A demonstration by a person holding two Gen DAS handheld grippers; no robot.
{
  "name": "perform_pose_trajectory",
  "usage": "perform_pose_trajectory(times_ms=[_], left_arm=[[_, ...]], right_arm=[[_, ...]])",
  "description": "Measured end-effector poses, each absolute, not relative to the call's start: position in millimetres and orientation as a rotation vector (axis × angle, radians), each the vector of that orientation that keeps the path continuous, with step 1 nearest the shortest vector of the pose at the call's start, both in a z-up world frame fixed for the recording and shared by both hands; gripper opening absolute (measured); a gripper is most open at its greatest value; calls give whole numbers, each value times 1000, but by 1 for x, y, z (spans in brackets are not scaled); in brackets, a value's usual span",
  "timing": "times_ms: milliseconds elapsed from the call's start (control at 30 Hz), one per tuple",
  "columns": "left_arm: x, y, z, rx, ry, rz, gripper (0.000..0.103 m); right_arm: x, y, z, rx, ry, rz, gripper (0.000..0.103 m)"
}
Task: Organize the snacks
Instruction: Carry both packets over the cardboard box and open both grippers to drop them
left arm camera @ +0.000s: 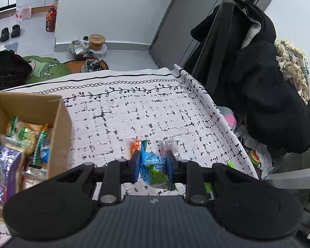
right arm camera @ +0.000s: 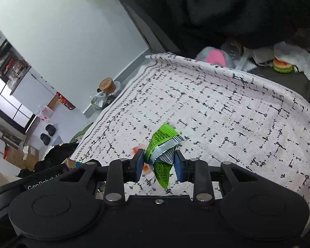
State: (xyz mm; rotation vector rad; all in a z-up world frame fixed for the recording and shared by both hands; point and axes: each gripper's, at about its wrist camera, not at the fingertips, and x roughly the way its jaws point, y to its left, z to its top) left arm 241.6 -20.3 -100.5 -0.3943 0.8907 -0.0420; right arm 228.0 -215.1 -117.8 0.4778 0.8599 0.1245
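Black gripper housings fill the foreground of both wrist views. Left gripper [left arm camera: 153, 165] is clenched on a blue-and-green snack packet [left arm camera: 154, 170], its blue pads [left arm camera: 136, 166] pressing the crumpled wrapper from either side, and holds it above a white cloth [left arm camera: 155, 107] printed with a black grid and vine border. Two more snacks lie on the cloth just beyond the fingertips: an orange packet [left arm camera: 134, 145] to the left and a clear, pinkish packet [left arm camera: 168, 146] to the right, near each other but apart. At the left edge of this view stands an open cardboard box [left arm camera: 60, 128], already holding several wrapped snacks [left arm camera: 20, 142] in green, purple and clear wrappers

Right gripper [right arm camera: 159, 162] grasps a green packet [right arm camera: 162, 142] with a silver seam, folded and pinched between its pads over the same cloth [right arm camera: 227, 107]. A scrap of orange wrapper [right arm camera: 136, 149] shows on the cloth just left of the left pad

Beyond the table, dark clothing [left arm camera: 262, 95] is heaped at the right, a burger-shaped toy [right arm camera: 282, 66] sits among white paper [right arm camera: 293, 56], and a brown-lidded tub [left arm camera: 96, 39], shoes [left arm camera: 10, 32] and a red bottle [left arm camera: 50, 18] rest on the grey floor [left arm camera: 124, 60]
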Motion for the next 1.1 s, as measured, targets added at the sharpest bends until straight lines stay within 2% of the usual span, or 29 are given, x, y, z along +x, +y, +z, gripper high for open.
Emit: perform_pose_trajectory(times_ms=[500, 1100], left_arm=[[215, 33, -96, -439, 883, -10, 25], [201, 103, -123, -498, 924, 94, 25]], right_arm=[[212, -171, -107, 414, 842, 200, 30], [214, -125, -115, 368, 863, 255, 30]])
